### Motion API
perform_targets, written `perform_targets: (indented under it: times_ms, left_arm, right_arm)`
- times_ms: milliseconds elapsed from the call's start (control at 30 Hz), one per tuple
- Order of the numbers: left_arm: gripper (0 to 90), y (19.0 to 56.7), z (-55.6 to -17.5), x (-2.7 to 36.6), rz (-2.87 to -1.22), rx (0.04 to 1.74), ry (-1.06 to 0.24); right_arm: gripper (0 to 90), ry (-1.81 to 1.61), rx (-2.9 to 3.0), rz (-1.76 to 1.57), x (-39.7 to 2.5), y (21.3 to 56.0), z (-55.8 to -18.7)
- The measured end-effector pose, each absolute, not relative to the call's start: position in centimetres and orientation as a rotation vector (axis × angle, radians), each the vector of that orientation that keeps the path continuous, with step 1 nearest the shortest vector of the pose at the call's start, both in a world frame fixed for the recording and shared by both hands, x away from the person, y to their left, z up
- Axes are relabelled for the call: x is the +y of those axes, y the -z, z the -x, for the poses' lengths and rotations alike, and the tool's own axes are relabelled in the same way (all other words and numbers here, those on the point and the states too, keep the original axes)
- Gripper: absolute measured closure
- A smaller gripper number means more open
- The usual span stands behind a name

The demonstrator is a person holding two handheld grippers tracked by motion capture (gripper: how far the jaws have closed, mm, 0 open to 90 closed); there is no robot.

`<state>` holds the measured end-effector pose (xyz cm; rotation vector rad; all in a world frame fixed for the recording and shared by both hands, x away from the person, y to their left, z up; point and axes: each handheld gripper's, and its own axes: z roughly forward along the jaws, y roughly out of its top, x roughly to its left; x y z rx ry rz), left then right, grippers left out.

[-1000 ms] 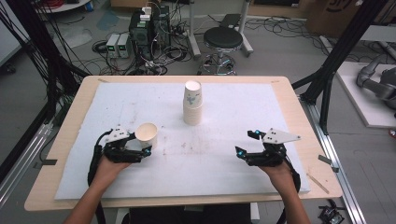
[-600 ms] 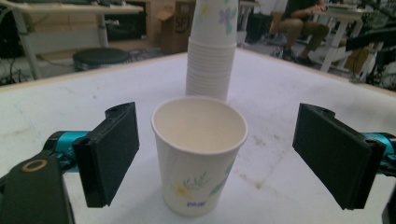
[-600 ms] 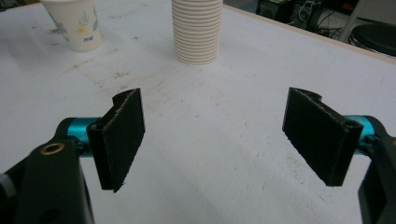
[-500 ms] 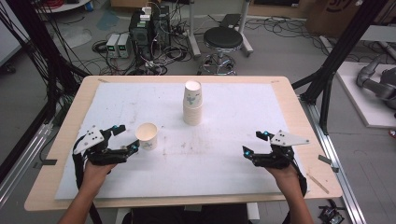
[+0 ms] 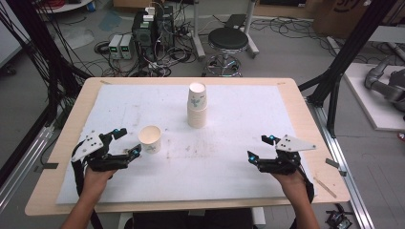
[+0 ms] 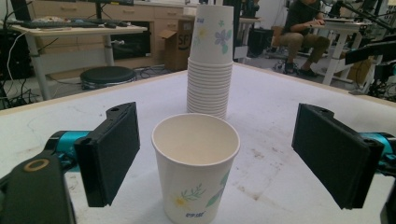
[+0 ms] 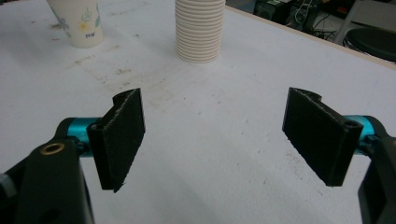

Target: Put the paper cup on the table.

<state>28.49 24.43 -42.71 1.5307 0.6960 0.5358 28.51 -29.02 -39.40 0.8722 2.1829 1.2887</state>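
Observation:
A single paper cup (image 5: 149, 138) with a flower print stands upright on the white mat, left of centre. My left gripper (image 5: 128, 141) is open just to its left. In the left gripper view the cup (image 6: 196, 168) stands ahead, between the lines of the spread jaws, touching neither. My left gripper (image 6: 224, 156) holds nothing. A tall stack of nested cups (image 5: 197, 106) stands upside down at mid-table, also seen behind the single cup (image 6: 210, 60). My right gripper (image 5: 258, 147) is open and empty over bare mat at the right (image 7: 219, 140).
The white mat (image 5: 229, 162) covers most of the wooden table (image 5: 305, 109). In the right gripper view the stack (image 7: 198, 30) and the single cup (image 7: 77, 21) stand far ahead. A stool (image 5: 228, 40) and electronics (image 5: 148, 28) sit beyond the far edge.
My left gripper let go of the cup and drew back to the left, leaving it upright. My right gripper shifted slightly right and toward the near edge.

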Motion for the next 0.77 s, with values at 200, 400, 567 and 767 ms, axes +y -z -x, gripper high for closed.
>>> perform_targets:
  times_ms: [200, 400, 567, 767]
  left_arm:
    - [15.5, 42.80, -28.55, 24.41, -1.536, 0.698, -0.531]
    - [15.9, 42.87, -28.59, 24.48, -1.545, 0.700, -0.544]
    - [15.9, 42.91, -28.63, 24.50, -1.544, 0.701, -0.547]
    - [15.9, 42.97, -28.69, 24.59, -1.544, 0.707, -0.548]
  right_arm:
    - [21.4, -1.302, 2.182, -0.860, -28.70, 39.17, -28.53]
    - [21.4, -1.300, 2.182, -0.864, -28.80, 39.27, -28.60]
    - [21.4, -1.308, 2.180, -0.866, -28.83, 39.28, -28.62]
    - [21.4, -1.319, 2.177, -0.858, -28.90, 39.24, -28.71]
